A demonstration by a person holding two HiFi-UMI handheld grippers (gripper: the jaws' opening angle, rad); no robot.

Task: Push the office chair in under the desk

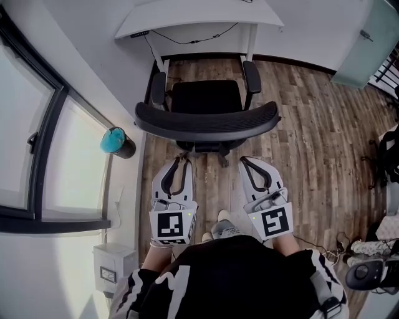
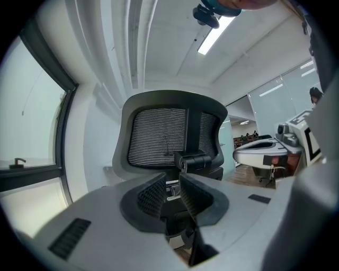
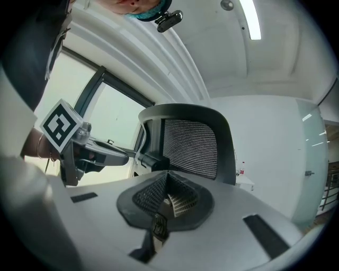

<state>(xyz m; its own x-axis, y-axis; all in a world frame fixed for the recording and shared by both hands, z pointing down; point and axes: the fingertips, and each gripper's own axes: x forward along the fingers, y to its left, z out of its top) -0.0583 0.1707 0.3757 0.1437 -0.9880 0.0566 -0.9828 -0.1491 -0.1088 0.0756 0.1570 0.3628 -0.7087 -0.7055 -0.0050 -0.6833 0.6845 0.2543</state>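
Both hands hold their grippers level and side by side, pointed at the back of the office chair [image 1: 206, 115]. The left gripper [image 1: 182, 160] has its jaws closed on nothing; the right gripper [image 1: 244, 161] likewise has its jaws pressed together and empty. Both tips sit near the backrest, though no view settles whether they touch it.

The grippers are smooth white plastic with black ribbed pads. The chair has a curved black frame, a fine mesh backrest [image 2: 161, 140] (see-through in both gripper views), a padded black seat and two padded armrests. It stands on the wood-plank floor [image 1: 305, 124] between the white desk's [image 1: 199, 14] legs, its seat showing in front of the desk's near edge.
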